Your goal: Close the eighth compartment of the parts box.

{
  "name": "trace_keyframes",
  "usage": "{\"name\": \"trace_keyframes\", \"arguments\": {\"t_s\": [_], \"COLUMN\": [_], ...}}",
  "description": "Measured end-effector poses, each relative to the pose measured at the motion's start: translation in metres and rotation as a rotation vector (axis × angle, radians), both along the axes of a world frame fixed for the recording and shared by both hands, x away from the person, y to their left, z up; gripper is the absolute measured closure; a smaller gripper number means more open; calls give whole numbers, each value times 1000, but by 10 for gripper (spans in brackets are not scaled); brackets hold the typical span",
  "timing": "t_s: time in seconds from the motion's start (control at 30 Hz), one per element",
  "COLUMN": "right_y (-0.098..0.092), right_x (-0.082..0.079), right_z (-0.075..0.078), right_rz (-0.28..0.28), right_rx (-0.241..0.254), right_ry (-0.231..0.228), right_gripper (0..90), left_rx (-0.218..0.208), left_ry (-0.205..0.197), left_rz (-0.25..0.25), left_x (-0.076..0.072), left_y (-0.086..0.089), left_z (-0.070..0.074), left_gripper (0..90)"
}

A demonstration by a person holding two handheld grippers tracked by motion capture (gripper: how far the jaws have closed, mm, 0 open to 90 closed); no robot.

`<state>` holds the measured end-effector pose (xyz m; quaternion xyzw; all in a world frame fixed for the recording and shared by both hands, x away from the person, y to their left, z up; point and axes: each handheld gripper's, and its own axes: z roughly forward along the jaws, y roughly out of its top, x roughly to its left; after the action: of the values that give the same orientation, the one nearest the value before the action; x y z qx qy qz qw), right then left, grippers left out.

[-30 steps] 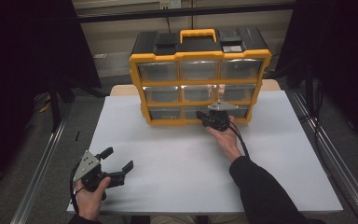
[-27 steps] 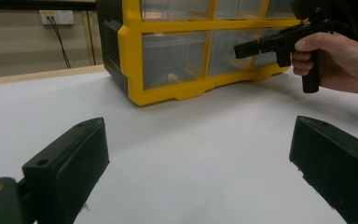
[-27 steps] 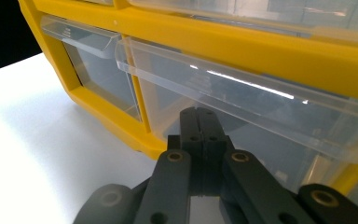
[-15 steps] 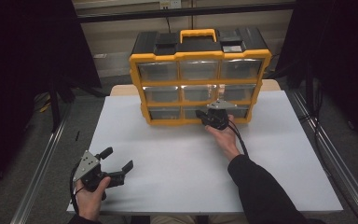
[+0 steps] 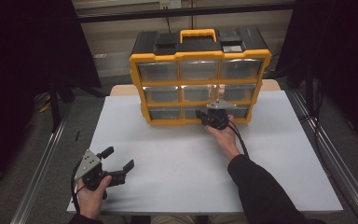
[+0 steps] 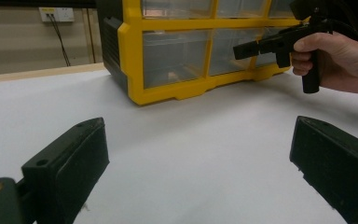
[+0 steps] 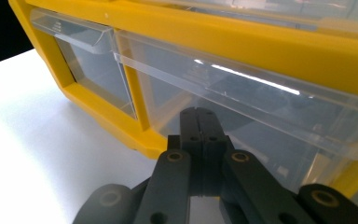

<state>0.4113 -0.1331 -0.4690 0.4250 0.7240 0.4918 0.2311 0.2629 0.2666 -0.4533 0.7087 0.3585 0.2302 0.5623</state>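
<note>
With the right gripper pressed shut and empty against the bottom middle drawer of the yellow organizer, it may skid off the lip, while the left gripper idles wide open.

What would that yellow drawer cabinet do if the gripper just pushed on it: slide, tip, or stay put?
Pushed low, the yellow drawer cabinet would more likely slide or stay put than tip: it sits broad and flat on the smooth white table. It probably feels rigid, being a moulded frame. The clear drawers look mostly empty, so it may be fairly light. The right gripper, jaws together, sits at the bottom row.
</note>
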Motion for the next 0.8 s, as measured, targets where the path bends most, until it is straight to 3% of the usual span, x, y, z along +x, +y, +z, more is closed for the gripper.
{"name": "trace_keyframes", "arguments": {"t_s": [0.13, 0.27, 0.3, 0.8], "right_y": [-2, -4, -4, -13], "right_x": [-2, -5, -7, -33], "right_z": [-2, 0, 1, 11], "right_rz": [14, 20, 12, 25], "right_rx": [3, 9, 11, 39], "right_ry": [18, 7, -5, -24], "right_gripper": [890, 777, 643, 309], "left_rx": [-4, -6, -7, -6], "left_ry": [2, 6, 5, -5], "left_rz": [12, 21, 20, 16], "left_x": [1, 1, 1, -4], "left_y": [0, 2, 2, 5], "left_z": [-1, -1, -1, 0], "left_gripper": [38, 36, 36, 37]}}
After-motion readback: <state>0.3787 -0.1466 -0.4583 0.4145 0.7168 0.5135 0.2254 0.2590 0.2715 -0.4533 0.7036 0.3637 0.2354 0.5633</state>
